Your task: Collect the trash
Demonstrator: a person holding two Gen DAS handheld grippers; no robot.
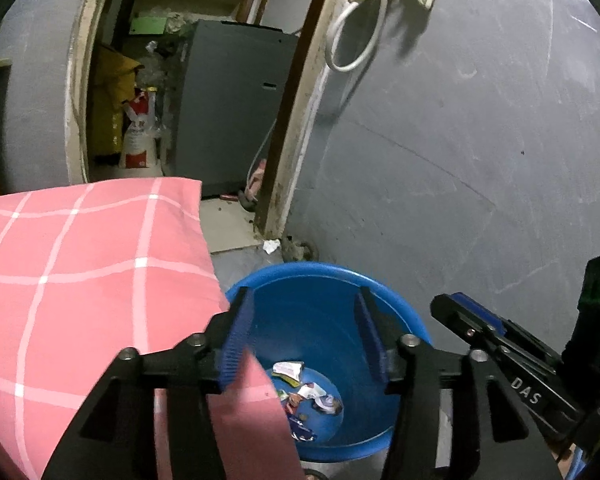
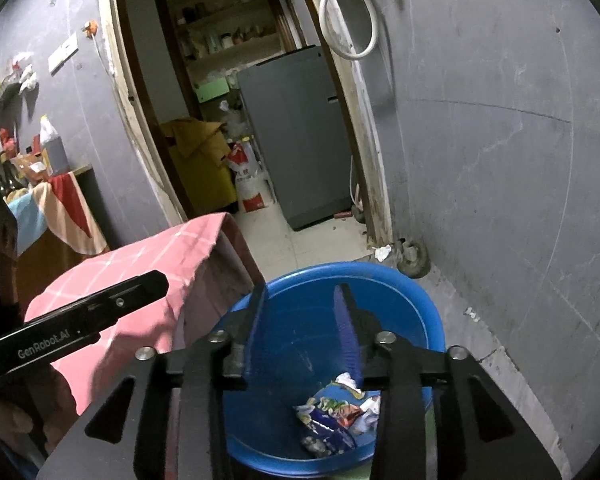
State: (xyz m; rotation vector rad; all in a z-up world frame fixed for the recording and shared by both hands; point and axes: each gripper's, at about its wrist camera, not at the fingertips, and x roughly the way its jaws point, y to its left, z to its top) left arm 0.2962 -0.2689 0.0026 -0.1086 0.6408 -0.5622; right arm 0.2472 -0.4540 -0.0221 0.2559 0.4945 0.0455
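Observation:
A blue plastic bucket [image 1: 396, 304] stands on the floor by the grey wall, with crumpled wrappers [image 1: 304, 396] lying at its bottom. My left gripper [image 1: 304, 312] hangs over the bucket's mouth, its blue-padded jaws apart and nothing between them. In the right wrist view the same bucket [image 2: 420, 300] holds the wrappers [image 2: 336, 416], and my right gripper [image 2: 304, 308] is above it, jaws apart and empty. Each gripper shows at the edge of the other's view, the right one [image 1: 500, 332] and the left one [image 2: 80, 320].
A pink checked cloth [image 1: 80, 280] covers a table just left of the bucket. A scrap of white paper [image 2: 382, 252] lies on the floor by the door frame. Beyond the doorway stand a grey appliance [image 2: 296, 136] and sacks. The grey wall [image 1: 480, 140] runs on the right.

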